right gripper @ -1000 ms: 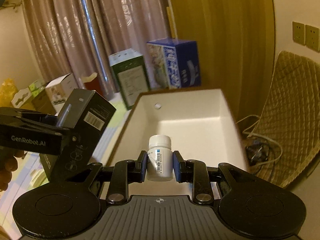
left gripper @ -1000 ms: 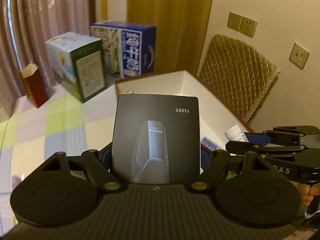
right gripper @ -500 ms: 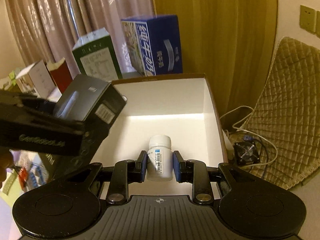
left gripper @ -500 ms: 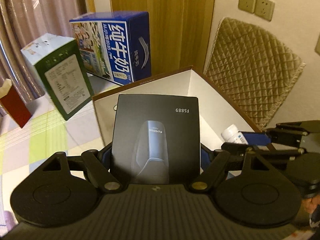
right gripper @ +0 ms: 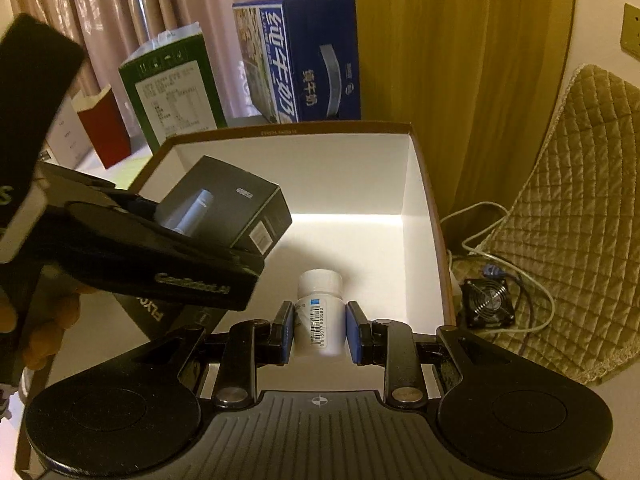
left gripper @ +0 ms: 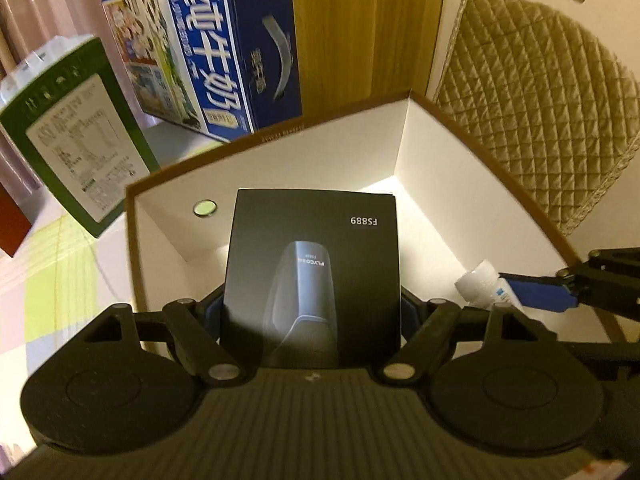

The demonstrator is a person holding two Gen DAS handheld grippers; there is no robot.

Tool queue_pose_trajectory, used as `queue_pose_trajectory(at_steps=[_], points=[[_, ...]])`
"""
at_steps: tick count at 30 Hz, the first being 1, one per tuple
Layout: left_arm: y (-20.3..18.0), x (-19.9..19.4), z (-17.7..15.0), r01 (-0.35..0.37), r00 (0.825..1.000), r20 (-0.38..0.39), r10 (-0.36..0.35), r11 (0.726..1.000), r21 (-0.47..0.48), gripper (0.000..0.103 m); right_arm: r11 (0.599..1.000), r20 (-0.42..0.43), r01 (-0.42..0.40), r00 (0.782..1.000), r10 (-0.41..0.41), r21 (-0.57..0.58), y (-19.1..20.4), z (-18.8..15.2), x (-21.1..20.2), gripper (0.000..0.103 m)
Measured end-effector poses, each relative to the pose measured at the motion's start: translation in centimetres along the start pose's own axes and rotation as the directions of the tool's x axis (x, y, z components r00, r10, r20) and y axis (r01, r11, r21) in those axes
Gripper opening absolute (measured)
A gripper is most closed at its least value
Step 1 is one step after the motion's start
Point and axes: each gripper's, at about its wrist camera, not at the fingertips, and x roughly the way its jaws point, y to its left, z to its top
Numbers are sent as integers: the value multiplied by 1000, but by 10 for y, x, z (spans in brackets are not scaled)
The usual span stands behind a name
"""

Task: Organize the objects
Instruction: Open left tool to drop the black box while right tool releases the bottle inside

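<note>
Left claw (left gripper: pixel 312 308) angled steeply downward, jaws spread wide and clamped on both sides of a flat black box (left gripper: pixel 314 276). Right claw (right gripper: pixel 319 330) likewise tilted down, jaws drawn close and pinching a small white bottle (right gripper: pixel 320 316) between blue pads (right gripper: pixel 354 332). Bare fingers (right gripper: pixel 44 336) wrapped round the left claw's handle.
</note>
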Motion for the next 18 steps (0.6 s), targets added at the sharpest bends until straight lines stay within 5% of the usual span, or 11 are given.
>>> queue_pose_trajectory(at_steps=[18], points=[[8, 16, -2, -18, 998, -53, 19, 1000, 9, 80, 1000, 7, 0, 1000, 0, -11, -1, 5, 10, 26]])
